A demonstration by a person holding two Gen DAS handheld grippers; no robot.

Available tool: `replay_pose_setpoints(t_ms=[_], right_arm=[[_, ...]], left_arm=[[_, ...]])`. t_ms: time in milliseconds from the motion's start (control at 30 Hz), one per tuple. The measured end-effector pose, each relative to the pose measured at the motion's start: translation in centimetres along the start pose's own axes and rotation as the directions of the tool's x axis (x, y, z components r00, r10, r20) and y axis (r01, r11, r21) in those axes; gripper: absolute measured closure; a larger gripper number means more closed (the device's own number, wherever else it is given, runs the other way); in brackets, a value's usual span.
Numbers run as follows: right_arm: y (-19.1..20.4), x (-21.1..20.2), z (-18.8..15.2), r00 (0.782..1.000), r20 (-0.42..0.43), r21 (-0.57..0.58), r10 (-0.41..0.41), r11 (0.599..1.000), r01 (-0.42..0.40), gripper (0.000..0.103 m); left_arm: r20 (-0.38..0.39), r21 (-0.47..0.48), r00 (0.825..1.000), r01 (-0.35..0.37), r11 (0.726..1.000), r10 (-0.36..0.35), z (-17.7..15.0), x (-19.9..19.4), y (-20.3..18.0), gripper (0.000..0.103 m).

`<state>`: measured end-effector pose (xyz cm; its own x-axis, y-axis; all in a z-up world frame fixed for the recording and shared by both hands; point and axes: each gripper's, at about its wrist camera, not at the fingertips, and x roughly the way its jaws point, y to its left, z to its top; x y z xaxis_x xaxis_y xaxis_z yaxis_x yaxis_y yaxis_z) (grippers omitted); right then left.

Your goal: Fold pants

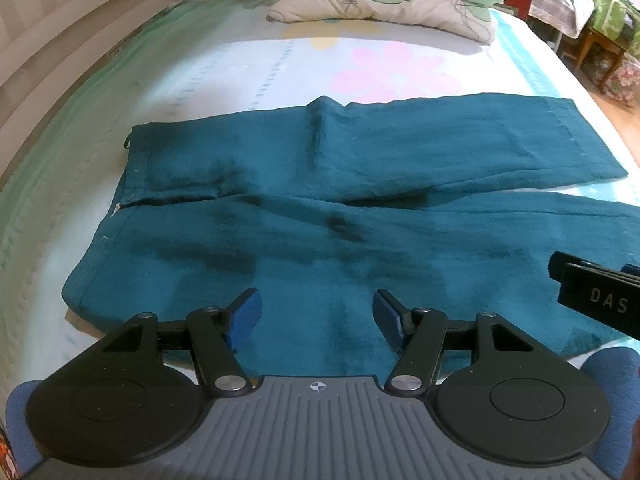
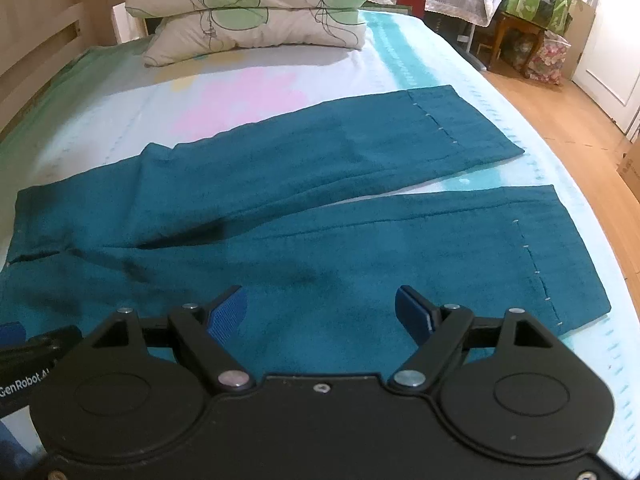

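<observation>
Two grippers hang over near edge of pants (image 1: 320,216), spread flat on bed (image 1: 224,68), waist at 9 o'clock, legs toward 3, ready for lengthwise fold. Left gripper (image 1: 317,320) jaws spread, empty; right gripper (image 2: 320,312) likewise. Pillows (image 2: 248,8) at 12.

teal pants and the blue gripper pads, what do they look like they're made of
The teal pants look like a matte woven cloth, perhaps linen or cotton: soft creases, no sheen, pale stitches at the hems. The blue pads on the right gripper, such as this one, look like ribbed rubber or foam, going by their fine ridges; I can't tell which.
</observation>
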<state>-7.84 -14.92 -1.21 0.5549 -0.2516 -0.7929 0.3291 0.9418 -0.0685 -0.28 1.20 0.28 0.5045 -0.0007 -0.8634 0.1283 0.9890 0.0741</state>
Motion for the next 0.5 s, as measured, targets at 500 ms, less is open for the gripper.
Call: replay_pose_setpoints(t_ms=[500], right_arm=[[0.02,0.10,-0.01,1.000,-0.009,-0.001,-0.004,1.000,0.004,0.021]], left_arm=[[-0.003,0.007,1.000,-0.009,1.000,0.009,-0.30,0.36,-0.15,0.042]])
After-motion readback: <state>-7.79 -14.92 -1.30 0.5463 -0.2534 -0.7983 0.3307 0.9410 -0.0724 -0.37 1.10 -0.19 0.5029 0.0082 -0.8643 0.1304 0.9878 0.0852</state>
